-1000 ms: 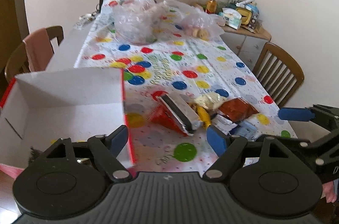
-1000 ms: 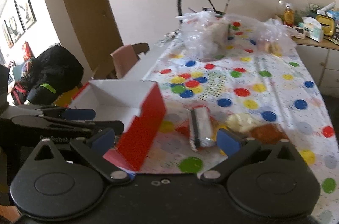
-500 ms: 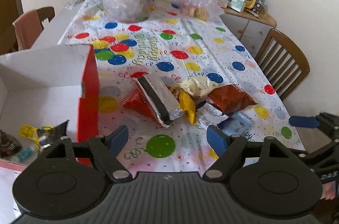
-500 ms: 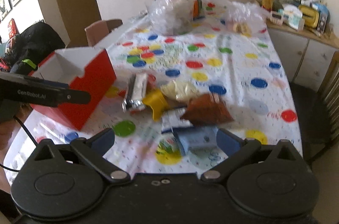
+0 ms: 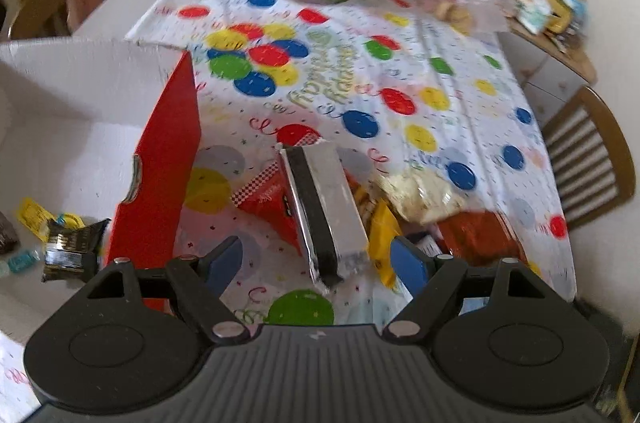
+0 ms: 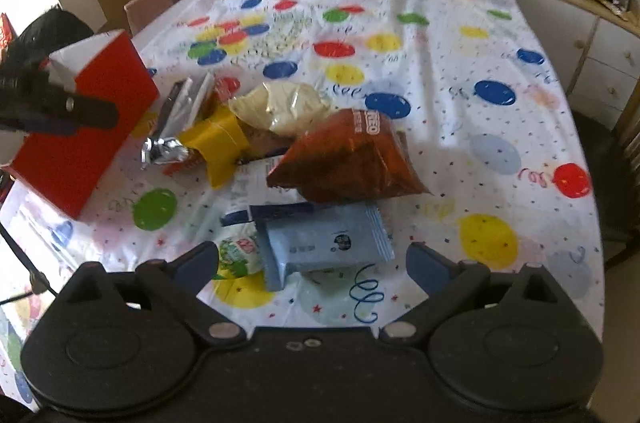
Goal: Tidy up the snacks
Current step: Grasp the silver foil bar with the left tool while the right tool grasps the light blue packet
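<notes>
On the balloon-print desk my snack pile sits beside the red box, handy for sorting into it. Both left tongs and right tongs gape, holding nothing, above the packets.

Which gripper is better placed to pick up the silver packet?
Left. The open left gripper already frames the silver packet; the open right gripper faces the light blue packet.

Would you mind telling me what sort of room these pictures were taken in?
Most likely a home dining room: a long table under a balloon-print party tablecloth, slat-backed wooden dining chairs pulled up to it, and a cluttered wooden sideboard against the wall.
</notes>
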{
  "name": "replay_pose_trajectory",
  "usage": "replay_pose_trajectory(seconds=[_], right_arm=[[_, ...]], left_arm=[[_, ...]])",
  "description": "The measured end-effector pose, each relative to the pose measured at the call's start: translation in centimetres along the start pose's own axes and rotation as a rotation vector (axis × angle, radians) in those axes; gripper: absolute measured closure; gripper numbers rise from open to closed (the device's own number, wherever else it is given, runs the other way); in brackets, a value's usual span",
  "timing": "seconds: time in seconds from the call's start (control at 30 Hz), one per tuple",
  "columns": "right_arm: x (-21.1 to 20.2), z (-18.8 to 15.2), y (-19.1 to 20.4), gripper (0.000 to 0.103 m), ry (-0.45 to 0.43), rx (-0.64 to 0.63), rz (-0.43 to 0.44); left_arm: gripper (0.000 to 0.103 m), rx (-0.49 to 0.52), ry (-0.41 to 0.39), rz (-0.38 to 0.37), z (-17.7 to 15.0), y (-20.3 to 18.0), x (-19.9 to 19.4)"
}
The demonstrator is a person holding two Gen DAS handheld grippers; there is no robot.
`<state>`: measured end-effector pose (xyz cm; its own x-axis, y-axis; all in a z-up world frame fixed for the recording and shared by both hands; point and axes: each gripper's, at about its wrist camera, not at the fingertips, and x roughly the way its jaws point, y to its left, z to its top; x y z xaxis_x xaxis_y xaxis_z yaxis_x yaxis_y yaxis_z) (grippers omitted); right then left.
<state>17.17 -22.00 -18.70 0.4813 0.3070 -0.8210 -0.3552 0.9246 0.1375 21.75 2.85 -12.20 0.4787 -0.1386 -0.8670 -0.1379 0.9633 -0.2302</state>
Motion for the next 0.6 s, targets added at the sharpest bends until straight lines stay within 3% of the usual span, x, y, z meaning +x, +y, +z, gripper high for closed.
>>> replay_pose_trajectory(seconds=[0.2,0.33,0.6], right_arm=[[1.4,0.4,-0.6,0.004,0.041,-0.015,0.031],[1.9,0.7,-0.7,0.005,0.058,-0.029,0.037],[3.1,1.1,-1.0,0.010,0.079,-0.022,0.050]], left_arm=[[0.022,-0.097,0.077,0.061,2.5,0.3,3.5],[0.022,-0.102,0.102,0.108,3.4,0.0,5.4],[0.026,-0.086,0.112,0.119,3.8,-1.1,7.0]])
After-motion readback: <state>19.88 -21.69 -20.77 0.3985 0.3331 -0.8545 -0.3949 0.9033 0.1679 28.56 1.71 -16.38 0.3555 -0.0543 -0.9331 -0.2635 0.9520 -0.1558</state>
